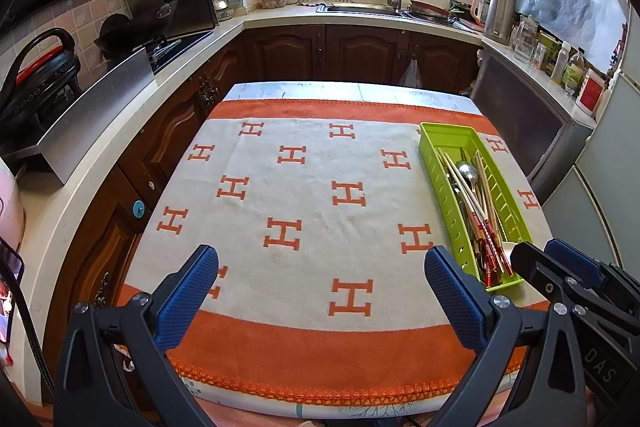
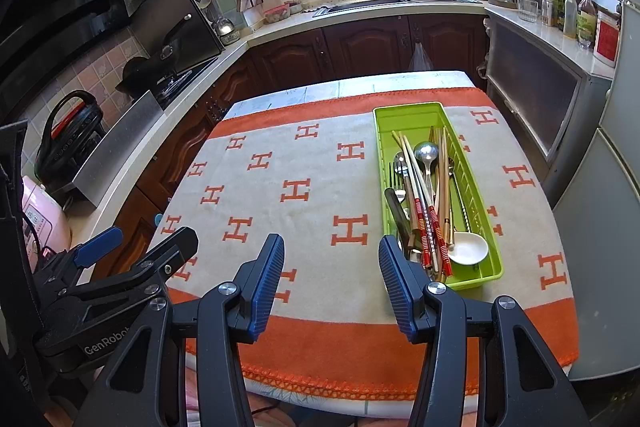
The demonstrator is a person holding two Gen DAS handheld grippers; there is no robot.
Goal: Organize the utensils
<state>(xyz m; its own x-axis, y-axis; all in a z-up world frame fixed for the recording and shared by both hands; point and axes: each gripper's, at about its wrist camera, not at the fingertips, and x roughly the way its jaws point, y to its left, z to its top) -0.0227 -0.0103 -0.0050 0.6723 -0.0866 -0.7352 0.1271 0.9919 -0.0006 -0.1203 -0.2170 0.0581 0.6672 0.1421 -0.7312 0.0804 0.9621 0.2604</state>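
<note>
A long green slotted tray [image 2: 416,115] [image 1: 444,131] lies on the right side of the cloth-covered table. Inside it are several chopsticks [image 2: 422,215] [image 1: 482,227], metal spoons [image 2: 426,151] [image 1: 468,171], a fork [image 2: 394,179] and a white ceramic spoon [image 2: 468,247]. My left gripper [image 1: 322,277] hovers open over the near middle of the cloth with nothing between its blue pads. My right gripper [image 2: 332,269] stands open and empty just left of the tray's near end. Each gripper also shows in the other's view, the right gripper [image 1: 560,263] and the left gripper [image 2: 140,241].
The table carries a white and orange towel [image 1: 304,187] with an H pattern. Kitchen counters run around it: a stove with pans [image 1: 132,31] on the left, a sink [image 1: 360,9] at the back, bottles and a kettle [image 1: 498,13] on the right. A fridge [image 2: 612,187] stands at the right.
</note>
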